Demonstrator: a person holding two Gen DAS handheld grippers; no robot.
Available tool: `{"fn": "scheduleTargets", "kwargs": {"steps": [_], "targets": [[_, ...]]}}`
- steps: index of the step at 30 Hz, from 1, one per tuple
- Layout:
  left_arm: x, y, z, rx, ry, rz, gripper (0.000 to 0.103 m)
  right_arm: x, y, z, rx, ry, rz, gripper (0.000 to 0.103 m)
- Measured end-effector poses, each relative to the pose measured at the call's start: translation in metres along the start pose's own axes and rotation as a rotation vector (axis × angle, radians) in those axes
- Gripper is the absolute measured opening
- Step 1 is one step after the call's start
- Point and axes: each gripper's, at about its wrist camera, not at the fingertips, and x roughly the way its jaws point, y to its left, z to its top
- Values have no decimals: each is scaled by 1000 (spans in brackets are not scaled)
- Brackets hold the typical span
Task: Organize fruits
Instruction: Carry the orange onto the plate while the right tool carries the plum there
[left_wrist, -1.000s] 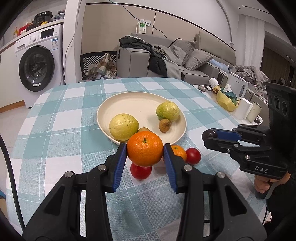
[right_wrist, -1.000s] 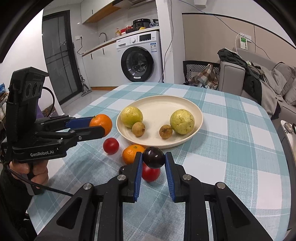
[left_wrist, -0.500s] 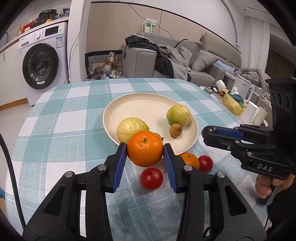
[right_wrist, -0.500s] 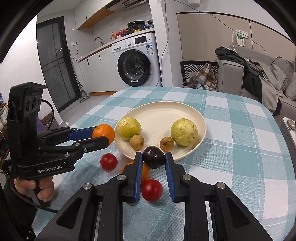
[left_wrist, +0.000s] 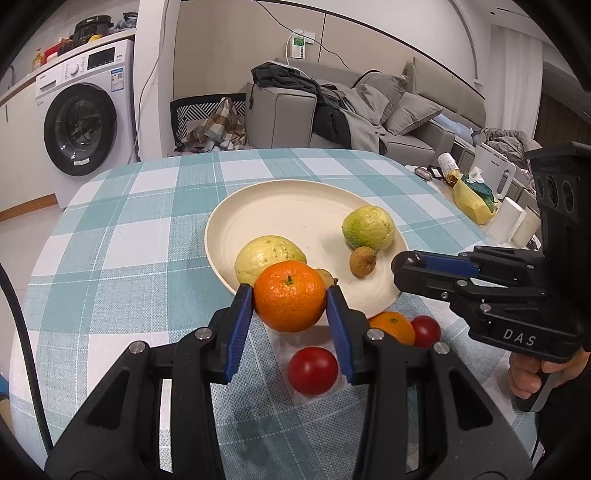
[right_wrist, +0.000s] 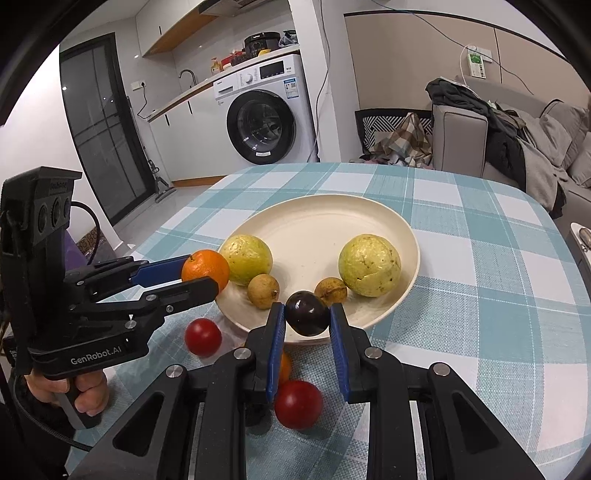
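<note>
Blue-padded fingers (left_wrist: 240, 321) of the left gripper (left_wrist: 290, 310) clamp an orange (left_wrist: 290, 295) at the near rim of the cream plate (left_wrist: 295, 206). Right gripper (right_wrist: 307, 325) pinches a dark plum (right_wrist: 307, 313) over that rim, two red tomatoes (right_wrist: 298, 404) lying on the checked tablecloth (right_wrist: 498, 295) below.

Guavas (left_wrist: 269, 254) on plate (left_wrist: 280, 199); tomatoes (left_wrist: 313, 370) before it (on tablecloth (left_wrist: 110, 288)).

A home: washing machine (right_wrist: 271, 127), sofa (left_wrist: 369, 110), checked dining table (left_wrist: 147, 221).

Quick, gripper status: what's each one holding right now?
Left gripper: shut on the round orange mandarin.
Right gripper: shut on the small dark purple round fruit.
</note>
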Motion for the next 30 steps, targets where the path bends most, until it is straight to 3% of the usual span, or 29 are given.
{"fn": "scheduleTargets", "kwargs": {"steps": [8,30], "targets": [[8,1,6,-6,7,-28,37,8,-2,3,5,16,-2,25],[29,-6,15,36,17,34,38,21,-6,5,10,43,-14,25]]}}
